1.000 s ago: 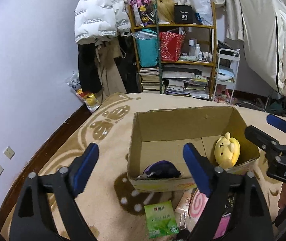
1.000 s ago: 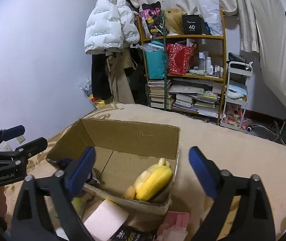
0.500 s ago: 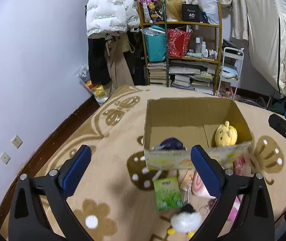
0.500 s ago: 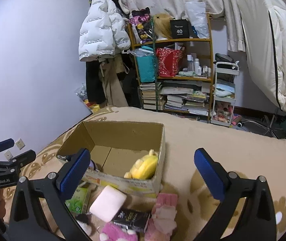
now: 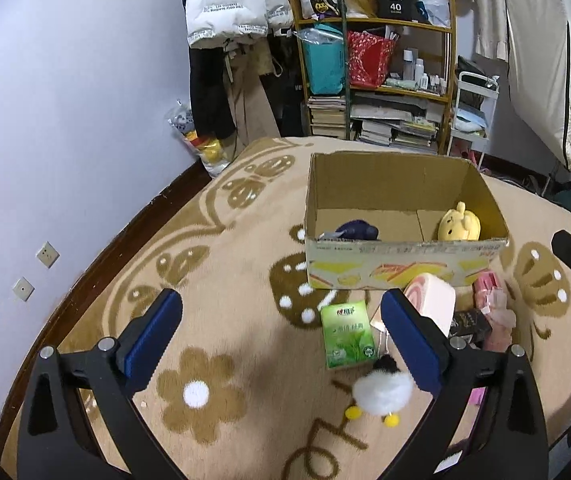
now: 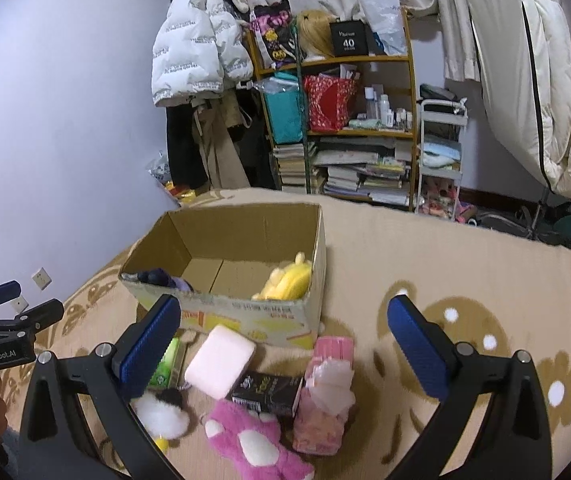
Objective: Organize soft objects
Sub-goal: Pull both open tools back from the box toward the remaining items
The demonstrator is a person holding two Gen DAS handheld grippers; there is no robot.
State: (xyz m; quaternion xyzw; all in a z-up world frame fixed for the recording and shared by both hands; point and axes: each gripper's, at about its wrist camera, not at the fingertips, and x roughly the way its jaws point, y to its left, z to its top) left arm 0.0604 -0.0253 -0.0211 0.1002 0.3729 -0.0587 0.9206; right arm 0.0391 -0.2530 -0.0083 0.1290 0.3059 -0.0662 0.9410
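Observation:
An open cardboard box point(image 5: 405, 268) point(image 6: 245, 316) stands on the patterned rug. Inside lie a yellow plush point(image 5: 459, 226) point(image 6: 287, 280) and a dark purple soft item point(image 5: 357, 230) point(image 6: 163, 278). In front of the box lie a pink sponge block point(image 6: 219, 362) point(image 5: 433, 300), a white fluffy toy point(image 5: 381, 392) point(image 6: 161, 416), a pink plush paw point(image 6: 253, 440), a pink packet point(image 6: 325, 392), a green tissue pack point(image 5: 347, 334) and a black box point(image 6: 267, 394). My left gripper point(image 5: 281, 336) and my right gripper point(image 6: 285, 344) are both open and empty, above the rug short of the pile.
A loaded shelf point(image 6: 341, 120) with books, bags and bottles stands behind the rug. A white puffer jacket point(image 6: 197, 60) hangs left of it. A white trolley point(image 6: 441, 160) stands at the right. The purple wall point(image 5: 65, 140) with sockets runs along the left.
Both grippers have pulled back and up from the box. The loose items in front of the box have come into view. Both stay open.

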